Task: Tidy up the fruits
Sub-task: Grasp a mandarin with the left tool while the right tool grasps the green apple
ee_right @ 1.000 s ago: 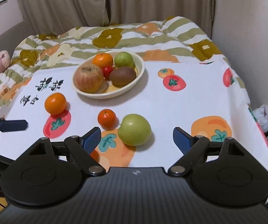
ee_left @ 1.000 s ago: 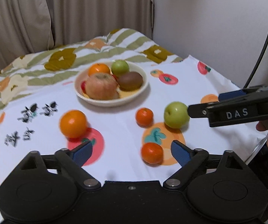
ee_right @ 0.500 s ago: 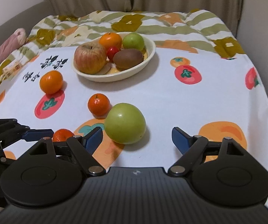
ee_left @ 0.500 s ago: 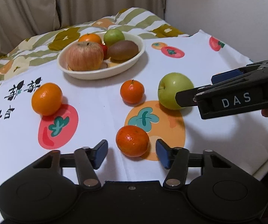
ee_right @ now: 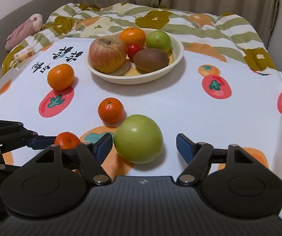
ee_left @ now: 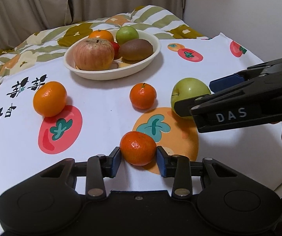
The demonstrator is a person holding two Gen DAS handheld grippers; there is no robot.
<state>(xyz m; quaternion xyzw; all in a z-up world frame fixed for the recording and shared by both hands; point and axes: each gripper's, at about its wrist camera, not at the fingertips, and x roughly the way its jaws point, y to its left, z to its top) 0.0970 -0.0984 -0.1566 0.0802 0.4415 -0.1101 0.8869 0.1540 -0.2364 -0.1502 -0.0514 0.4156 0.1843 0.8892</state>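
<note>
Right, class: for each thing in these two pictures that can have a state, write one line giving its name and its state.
Left hand-held gripper: shut on the near mandarin.
Near mandarin: gripped, on the cloth.
Right hand-held gripper: open, straddling the green apple.
Green apple: on the cloth, ungripped.
Middle mandarin: loose on the cloth.
Large orange: loose on the cloth.
Bowl: upright, holding fruit.
</note>
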